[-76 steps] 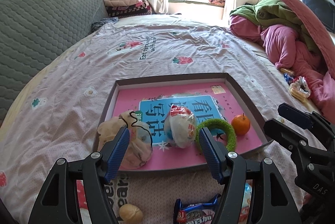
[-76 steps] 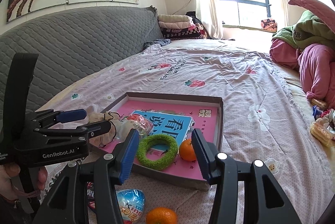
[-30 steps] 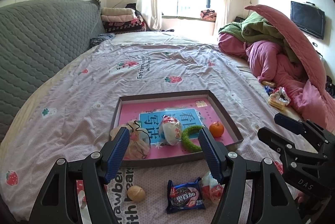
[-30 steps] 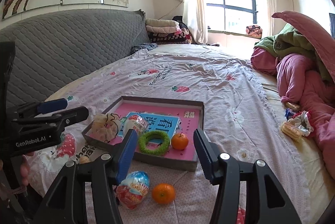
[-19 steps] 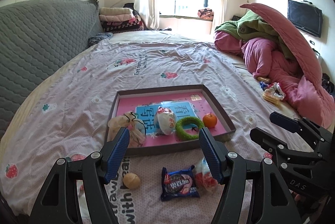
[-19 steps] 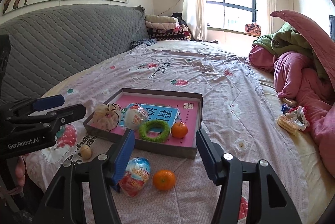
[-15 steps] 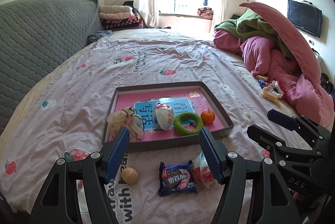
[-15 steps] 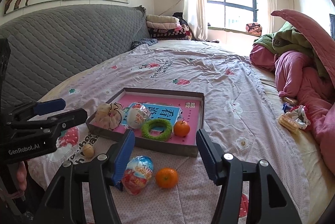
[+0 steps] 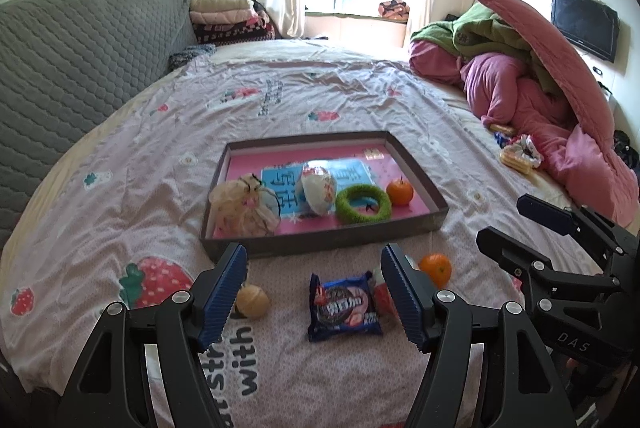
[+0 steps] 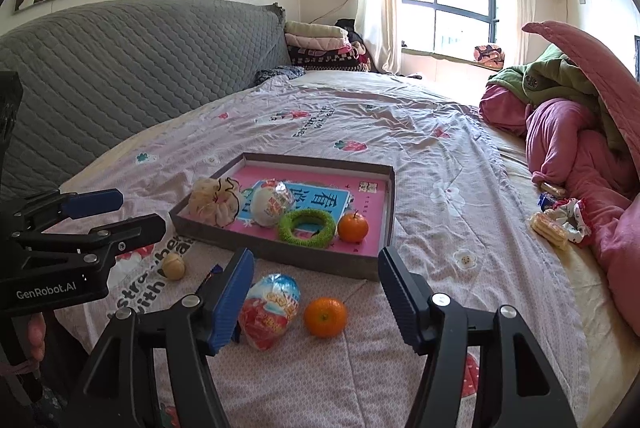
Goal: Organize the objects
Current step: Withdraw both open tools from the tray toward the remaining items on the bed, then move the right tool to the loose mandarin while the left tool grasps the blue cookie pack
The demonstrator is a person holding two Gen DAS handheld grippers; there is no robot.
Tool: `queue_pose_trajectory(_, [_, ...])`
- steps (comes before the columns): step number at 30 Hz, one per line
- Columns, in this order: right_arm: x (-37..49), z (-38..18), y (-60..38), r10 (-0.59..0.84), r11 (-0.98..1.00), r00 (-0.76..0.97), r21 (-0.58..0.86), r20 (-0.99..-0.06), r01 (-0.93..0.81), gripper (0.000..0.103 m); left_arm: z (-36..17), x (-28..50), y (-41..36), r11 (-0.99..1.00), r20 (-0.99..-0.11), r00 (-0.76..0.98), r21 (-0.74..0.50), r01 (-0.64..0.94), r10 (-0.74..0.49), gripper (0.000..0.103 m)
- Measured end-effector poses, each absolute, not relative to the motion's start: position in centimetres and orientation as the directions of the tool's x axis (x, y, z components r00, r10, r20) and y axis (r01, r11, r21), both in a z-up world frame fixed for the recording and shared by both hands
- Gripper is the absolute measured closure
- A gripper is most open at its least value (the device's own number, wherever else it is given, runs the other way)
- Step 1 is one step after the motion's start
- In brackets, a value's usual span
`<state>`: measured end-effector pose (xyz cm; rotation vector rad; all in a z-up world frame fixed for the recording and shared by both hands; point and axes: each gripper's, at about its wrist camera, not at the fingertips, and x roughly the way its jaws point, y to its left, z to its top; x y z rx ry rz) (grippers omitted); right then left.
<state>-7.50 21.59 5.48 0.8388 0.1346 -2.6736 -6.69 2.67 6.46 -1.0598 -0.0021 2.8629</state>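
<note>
Both hand-held grippers empty. Left hand-held gripper (image 9: 313,284) spread wide over the cookie packet (image 9: 345,307) on the bed (image 9: 120,164), just short of the tray (image 9: 320,242). Right hand-held gripper (image 10: 316,290) has just been opening, jaws wide, nothing between the pads; wrapped egg toy (image 10: 269,310) and loose tangerine (image 10: 325,317) lie under it. I'd take 1 item per side: drop the left straight onto the packet, centre the right on the tangerine, pads clear of the egg. Small round nut (image 9: 252,302) last.
</note>
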Motion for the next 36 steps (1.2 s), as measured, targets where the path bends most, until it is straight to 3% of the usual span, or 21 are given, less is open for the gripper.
queue_pose_trajectory(19, [-6.9, 0.5, 22.8, -0.274, -0.944, -0.716, 0.037, -0.642, 0.329, 0.039, -1.1, -6.1, 4.3, -0.991, -0.768, -0.635, 0.008, -0.132, 0.079, 0.031])
queue_pose_trajectory(36, [-8.1, -2.3, 23.5, -0.274, -0.948, -0.691, 0.067, -0.669, 0.311, 0.039, -4.3, -7.7, 5.3, -0.989, -0.806, -0.581, -0.037, -0.143, 0.115, 0.031])
